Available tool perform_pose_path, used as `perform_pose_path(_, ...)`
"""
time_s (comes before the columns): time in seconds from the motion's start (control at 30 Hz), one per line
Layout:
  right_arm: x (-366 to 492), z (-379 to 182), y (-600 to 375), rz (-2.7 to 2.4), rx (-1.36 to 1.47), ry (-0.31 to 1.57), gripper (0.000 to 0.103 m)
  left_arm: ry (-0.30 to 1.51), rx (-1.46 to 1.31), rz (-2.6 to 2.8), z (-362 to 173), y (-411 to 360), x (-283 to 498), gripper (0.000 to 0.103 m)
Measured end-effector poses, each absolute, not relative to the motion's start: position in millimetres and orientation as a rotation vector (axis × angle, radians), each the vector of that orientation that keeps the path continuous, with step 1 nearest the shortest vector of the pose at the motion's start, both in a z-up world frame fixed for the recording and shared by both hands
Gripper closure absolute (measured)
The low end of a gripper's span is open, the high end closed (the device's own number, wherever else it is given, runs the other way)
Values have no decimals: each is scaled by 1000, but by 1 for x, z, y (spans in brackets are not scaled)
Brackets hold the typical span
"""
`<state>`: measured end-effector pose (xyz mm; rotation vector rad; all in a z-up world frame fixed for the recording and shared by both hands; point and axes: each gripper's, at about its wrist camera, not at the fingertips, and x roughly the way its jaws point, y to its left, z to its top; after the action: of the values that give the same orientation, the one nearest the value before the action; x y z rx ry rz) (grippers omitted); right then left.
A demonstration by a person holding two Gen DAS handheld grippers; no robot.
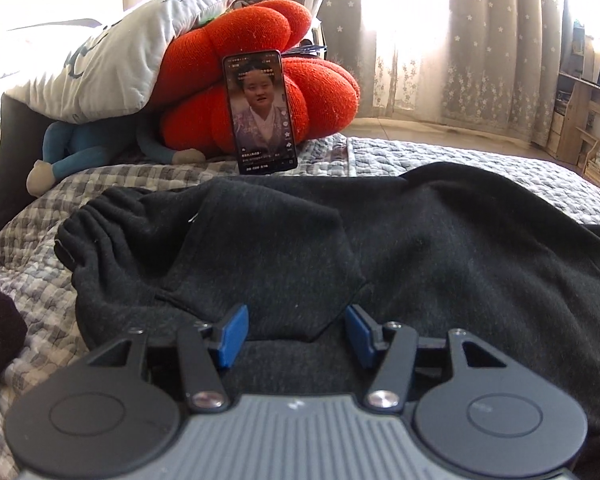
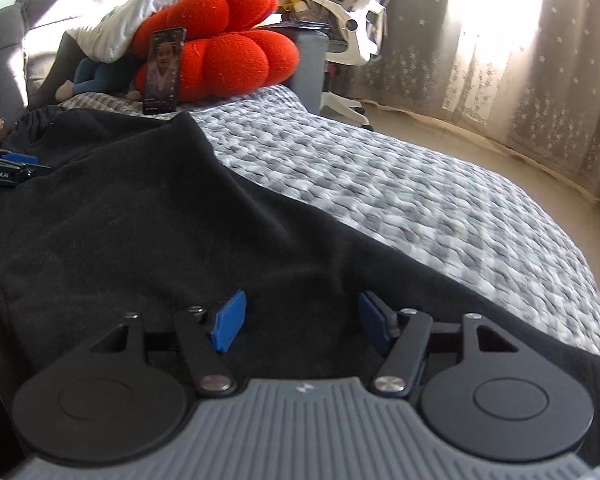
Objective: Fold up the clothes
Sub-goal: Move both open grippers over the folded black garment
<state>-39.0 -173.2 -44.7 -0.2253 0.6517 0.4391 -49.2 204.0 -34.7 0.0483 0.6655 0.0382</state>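
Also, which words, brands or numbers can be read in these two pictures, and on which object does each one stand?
"GenRobot.AI": white print on the left gripper, at the right wrist view's left edge.
Phone screen captions: too small to read.
Blue lettering on the white pillow: upside down and folded, not readable.
Small white logos on both gripper bodies: symbols, no words.

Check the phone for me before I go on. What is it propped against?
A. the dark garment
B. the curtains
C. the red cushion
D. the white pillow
C: the phone stands upright on the checked bedcover, leaning back on the red cushion, beyond the far edge of the dark garment; both the left gripper and right gripper are open over that garment.
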Motion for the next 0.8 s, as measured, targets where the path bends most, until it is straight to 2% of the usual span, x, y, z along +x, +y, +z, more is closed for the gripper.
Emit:
perform_pose_path(0.37, -107, -22, -272, 286, -27, 608, 35, 693, 101, -84, -14, 171, -73, 44)
perform_pose_path(0.73, -145, -28, -301, 315, 34, 628, 36, 668, 182, -299, 7, 136, -111, 44)
perform_pose_path(0.8, -149, -32, -300, 329, 15, 639, 49, 659, 207, -369, 12, 123, -116, 44)
